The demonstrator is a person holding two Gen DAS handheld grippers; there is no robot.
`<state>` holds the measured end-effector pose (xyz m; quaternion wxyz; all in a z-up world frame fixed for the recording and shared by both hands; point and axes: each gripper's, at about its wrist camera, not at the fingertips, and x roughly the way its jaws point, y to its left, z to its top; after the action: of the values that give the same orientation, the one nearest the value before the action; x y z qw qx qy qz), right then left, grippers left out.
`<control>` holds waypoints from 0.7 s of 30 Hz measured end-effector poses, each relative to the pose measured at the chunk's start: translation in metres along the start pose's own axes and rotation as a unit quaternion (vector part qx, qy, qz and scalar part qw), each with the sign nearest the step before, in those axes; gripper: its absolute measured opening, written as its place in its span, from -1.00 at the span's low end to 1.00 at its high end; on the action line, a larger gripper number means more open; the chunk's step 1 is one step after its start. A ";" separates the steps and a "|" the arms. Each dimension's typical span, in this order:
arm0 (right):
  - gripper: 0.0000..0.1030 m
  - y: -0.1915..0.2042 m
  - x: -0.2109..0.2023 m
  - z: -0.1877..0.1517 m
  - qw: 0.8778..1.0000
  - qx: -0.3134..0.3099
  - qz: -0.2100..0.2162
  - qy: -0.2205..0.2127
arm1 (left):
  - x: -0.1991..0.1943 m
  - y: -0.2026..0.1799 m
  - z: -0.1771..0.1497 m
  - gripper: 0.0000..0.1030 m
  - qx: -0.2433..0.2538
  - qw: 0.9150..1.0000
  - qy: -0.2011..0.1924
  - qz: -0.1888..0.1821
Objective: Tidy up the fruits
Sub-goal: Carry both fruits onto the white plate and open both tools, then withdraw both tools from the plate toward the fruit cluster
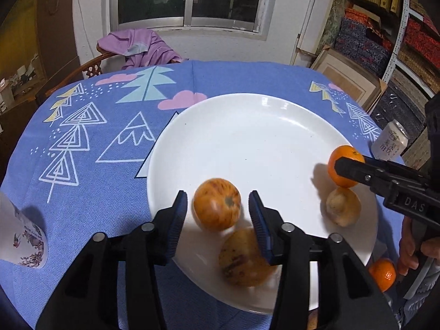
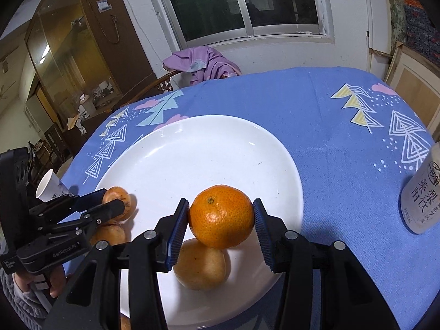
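A big white plate (image 1: 247,137) lies on the blue tablecloth and also shows in the right wrist view (image 2: 192,151). My left gripper (image 1: 218,206) is open around a striped orange-red fruit (image 1: 216,204) without touching it. A brownish fruit (image 1: 244,258) lies on the plate just below it. My right gripper (image 2: 221,217) is shut on a mandarin (image 2: 221,216), held above a yellow-brown fruit (image 2: 200,265) on the plate. That mandarin (image 1: 345,165) and fruit (image 1: 343,206) show at right in the left wrist view.
Another mandarin (image 1: 382,273) lies on the cloth beside the plate's right edge. A drink can (image 2: 422,192) stands to the right. A paper cup (image 1: 19,231) stands at the left. A chair with a purple garment (image 1: 143,46) is behind the table.
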<state>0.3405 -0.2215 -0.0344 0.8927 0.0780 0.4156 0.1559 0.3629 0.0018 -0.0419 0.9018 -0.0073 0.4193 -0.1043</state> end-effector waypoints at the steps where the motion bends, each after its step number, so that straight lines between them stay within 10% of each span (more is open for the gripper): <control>1: -0.05 -0.001 -0.002 0.000 1.000 0.001 -0.001 -0.002 | -0.002 -0.001 0.000 0.08 0.001 1.000 -0.003 0.003; 12: 0.13 0.024 -0.107 0.000 0.995 -0.006 0.042 -0.095 | -0.097 0.011 -0.021 0.39 -0.018 0.997 -0.073 0.033; 21: 0.33 0.035 -0.165 -0.084 0.993 -0.029 0.046 -0.102 | -0.148 0.026 -0.120 0.57 -0.029 0.996 -0.065 0.059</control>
<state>0.1692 -0.2440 0.0393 0.9240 0.0867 0.3138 0.2004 0.1840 0.0652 -0.0113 0.9313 -0.0157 0.3619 -0.0379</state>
